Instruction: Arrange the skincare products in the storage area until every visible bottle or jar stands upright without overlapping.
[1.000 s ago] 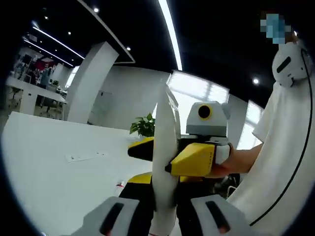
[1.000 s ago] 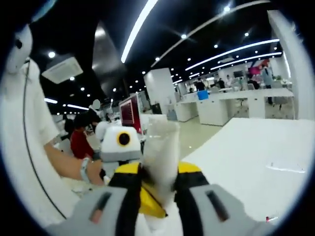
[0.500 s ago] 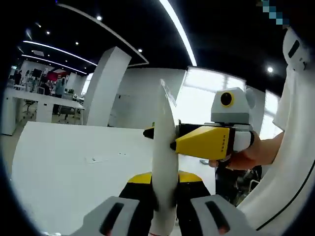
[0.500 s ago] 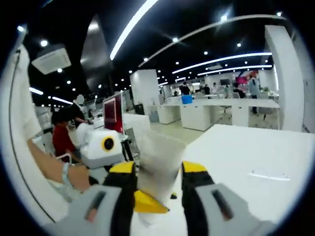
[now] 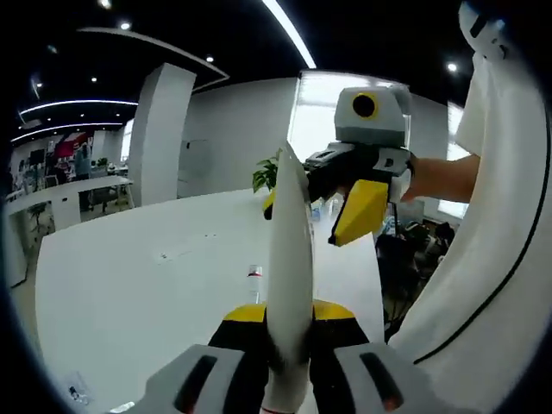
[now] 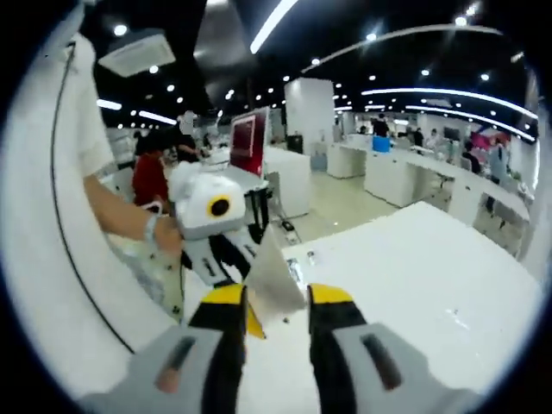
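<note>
A white squeeze tube [image 5: 289,233] stands with its flat crimped end up, and my left gripper [image 5: 289,315] is shut on its lower part. My right gripper [image 5: 304,222], held by a hand, hovers at the tube's top end. One of its yellow jaws is clearly off to the right of the tube and the other is partly behind it. In the right gripper view the tube's crimped tip [image 6: 272,276] reaches just between the fingertips of my right gripper [image 6: 278,297], which stands open. The left gripper [image 6: 233,257] shows beyond the tip, held by a hand.
A long white table [image 5: 129,285] runs beneath, with a small bottle [image 5: 254,274] standing on it. Small items [image 6: 309,256] lie on the same table [image 6: 414,285]. A person's white shirt [image 5: 492,259] fills the right side. A plant [image 5: 269,172] stands behind, and seated people [image 6: 151,172] are further off.
My right gripper has slid up from the tube's middle to its tip, and its jaws now stand off the tube. Both views have tilted down toward the table. The left gripper's hold is unchanged.
</note>
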`<state>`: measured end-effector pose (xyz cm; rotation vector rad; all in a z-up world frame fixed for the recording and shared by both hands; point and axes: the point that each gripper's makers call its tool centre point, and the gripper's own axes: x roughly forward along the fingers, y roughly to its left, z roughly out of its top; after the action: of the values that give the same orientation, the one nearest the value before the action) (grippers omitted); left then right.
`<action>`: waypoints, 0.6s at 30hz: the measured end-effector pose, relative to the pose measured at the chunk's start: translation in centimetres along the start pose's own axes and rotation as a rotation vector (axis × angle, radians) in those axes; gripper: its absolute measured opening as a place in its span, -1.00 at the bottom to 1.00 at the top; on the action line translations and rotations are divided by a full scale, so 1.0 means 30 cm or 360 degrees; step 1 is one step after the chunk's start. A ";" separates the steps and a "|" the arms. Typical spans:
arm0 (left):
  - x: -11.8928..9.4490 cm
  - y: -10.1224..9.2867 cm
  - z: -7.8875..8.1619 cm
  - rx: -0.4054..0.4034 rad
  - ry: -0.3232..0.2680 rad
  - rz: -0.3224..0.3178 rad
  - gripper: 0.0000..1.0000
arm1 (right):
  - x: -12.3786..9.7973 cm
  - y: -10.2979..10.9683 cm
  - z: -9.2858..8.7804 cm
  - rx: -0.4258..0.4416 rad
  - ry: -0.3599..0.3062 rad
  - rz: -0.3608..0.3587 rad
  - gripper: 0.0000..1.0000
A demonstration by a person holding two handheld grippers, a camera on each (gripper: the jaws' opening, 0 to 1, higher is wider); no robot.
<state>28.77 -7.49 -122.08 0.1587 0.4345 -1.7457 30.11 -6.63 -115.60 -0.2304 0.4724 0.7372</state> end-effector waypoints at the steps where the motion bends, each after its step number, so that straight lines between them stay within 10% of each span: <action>1: 0.004 -0.009 -0.010 0.0021 0.0019 -0.0009 -0.72 | 0.001 0.009 -0.002 -0.0030 0.0024 0.0024 -0.55; 18: 0.018 -0.088 -0.089 0.0158 0.0100 -0.0009 -0.60 | -0.003 0.152 -0.064 -0.0285 0.0457 0.0435 -0.96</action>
<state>25.73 -6.56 -124.19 0.2840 0.3941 -1.7726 26.25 -4.08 -117.39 -0.4491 0.7208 1.0213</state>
